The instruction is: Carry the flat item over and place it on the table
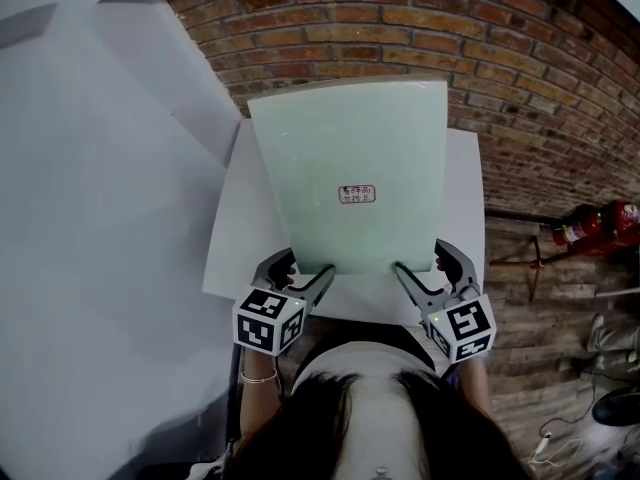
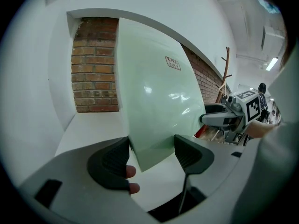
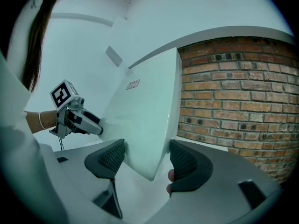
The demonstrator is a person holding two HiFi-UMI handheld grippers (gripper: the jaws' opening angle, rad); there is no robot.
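A pale green flat panel (image 1: 350, 168) with a small label (image 1: 357, 194) stands tilted over the white table (image 1: 225, 258), its top edge nearer to me. My left gripper (image 1: 300, 276) has the panel's near left corner between its jaws, and my right gripper (image 1: 420, 273) has the near right corner. In the left gripper view the panel (image 2: 154, 92) dips between the wide-apart pads of that gripper (image 2: 152, 160), touching the left pad. In the right gripper view the panel (image 3: 140, 120) sits likewise in the right gripper (image 3: 147, 160). Both stand open.
A brick wall (image 1: 400, 28) rises behind the table and a white wall (image 1: 100, 218) runs along its left. A red fire extinguisher (image 1: 590, 226) lies at the right by the wall. A wooden coat stand (image 2: 226, 73) shows in the left gripper view.
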